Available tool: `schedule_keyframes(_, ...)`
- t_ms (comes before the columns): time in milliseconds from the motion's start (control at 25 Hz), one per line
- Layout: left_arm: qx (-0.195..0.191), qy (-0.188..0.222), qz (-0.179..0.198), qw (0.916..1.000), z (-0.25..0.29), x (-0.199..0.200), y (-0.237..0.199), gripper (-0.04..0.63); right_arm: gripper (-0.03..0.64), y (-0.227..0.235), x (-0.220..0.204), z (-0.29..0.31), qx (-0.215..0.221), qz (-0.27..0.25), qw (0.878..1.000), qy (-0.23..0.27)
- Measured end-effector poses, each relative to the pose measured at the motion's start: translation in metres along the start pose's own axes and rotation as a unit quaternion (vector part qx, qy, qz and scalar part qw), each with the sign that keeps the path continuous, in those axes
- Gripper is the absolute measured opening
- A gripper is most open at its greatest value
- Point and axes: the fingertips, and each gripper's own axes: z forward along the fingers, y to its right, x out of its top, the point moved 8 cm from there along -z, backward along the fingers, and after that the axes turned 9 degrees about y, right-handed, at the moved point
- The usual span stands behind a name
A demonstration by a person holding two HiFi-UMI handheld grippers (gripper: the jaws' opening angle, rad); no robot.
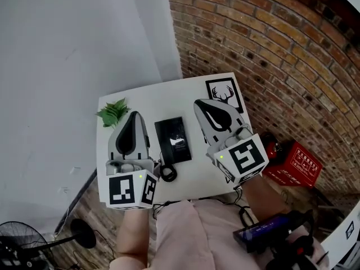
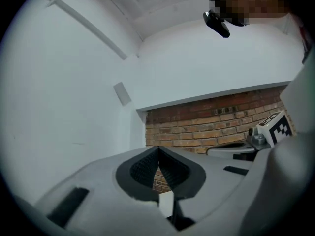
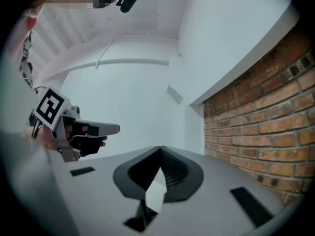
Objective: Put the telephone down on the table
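A white wall (image 1: 67,66) fills the left of the head view, and a brick wall (image 1: 270,49) is seen at the upper right. A white table (image 1: 169,94) is seen at centre. The left gripper (image 1: 134,117) and right gripper (image 1: 201,104) are held over it, each with jaws pressed together on nothing. The black telephone (image 1: 173,140) lies flat on the table between them. A deer picture (image 1: 223,93) is set at the table's upper right and a green plant (image 1: 113,113) at its left.

Soft Even Light, Heavy Fisheye

Brightly, evenly lit; faint shadows on the white worktop (image 1: 146,103). Bowed courses in the brick wall (image 1: 270,49) toward head-view edges. Dark vignette around both gripper views; left tongs (image 2: 158,154) and right tongs (image 3: 160,154) blurred up close.
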Motion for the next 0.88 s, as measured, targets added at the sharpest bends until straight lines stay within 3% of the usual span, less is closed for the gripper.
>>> schedule_keyframes(160, 0.003, 0.004, 0.036, 0.9993, 0.003, 0.004, 0.008, 0.005, 0.005, 0.002, 0.003, -0.006, -0.011, 0.000, 1.000, 0.006)
schedule_keyframes(320, -0.001, -0.003, 0.023, 0.9997, 0.007, 0.000, 0.014, 0.005, 0.005, 0.003, 0.008, -0.011, -0.017, -0.012, 1.000, 0.011)
schedule_keyframes(880, -0.020, -0.023, 0.033, 0.9990, 0.011, -0.010, 0.018, 0.005, 0.003, -0.004, 0.011, -0.006, -0.018, -0.010, 1.000, 0.003)
